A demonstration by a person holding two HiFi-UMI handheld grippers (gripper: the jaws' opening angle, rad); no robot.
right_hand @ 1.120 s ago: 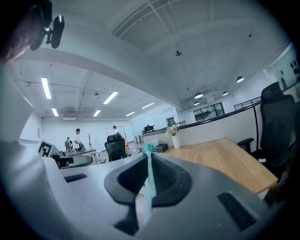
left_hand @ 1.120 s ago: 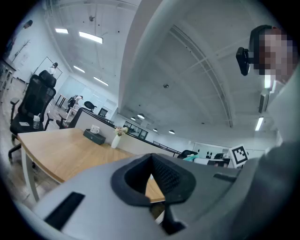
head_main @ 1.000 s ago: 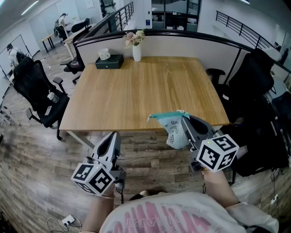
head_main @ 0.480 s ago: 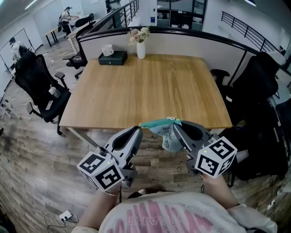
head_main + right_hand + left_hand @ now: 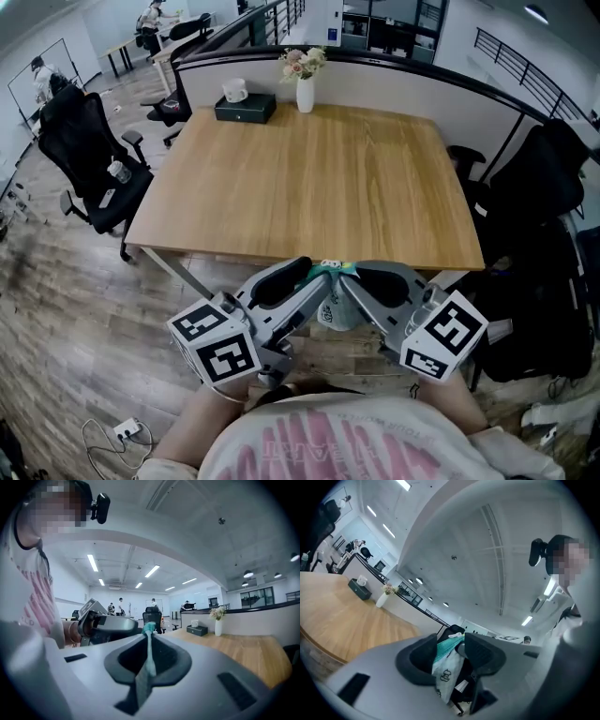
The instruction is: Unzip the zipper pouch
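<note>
A white zipper pouch (image 5: 330,309) with a teal zipper band hangs in the air just off the table's near edge. My right gripper (image 5: 347,281) is shut on its top edge; in the right gripper view the teal band (image 5: 149,648) stands thin and upright, clamped in the right gripper (image 5: 149,662). My left gripper (image 5: 315,285) faces it from the left. Its jaws have just been opening and now stand open with the pouch's teal end between them. In the left gripper view the pouch (image 5: 447,665) hangs inside the left gripper (image 5: 451,649) with a gap on the right side.
The wooden table (image 5: 309,178) lies ahead, with a white vase of flowers (image 5: 306,92) and a dark tissue box (image 5: 244,106) at its far edge. Black office chairs stand to the left (image 5: 89,150) and to the right (image 5: 548,183). Wood floor is below.
The two grippers have come together: the left one swung right and up to the pouch, the right one carried the pouch leftward. The left jaws now straddle the pouch's end.
</note>
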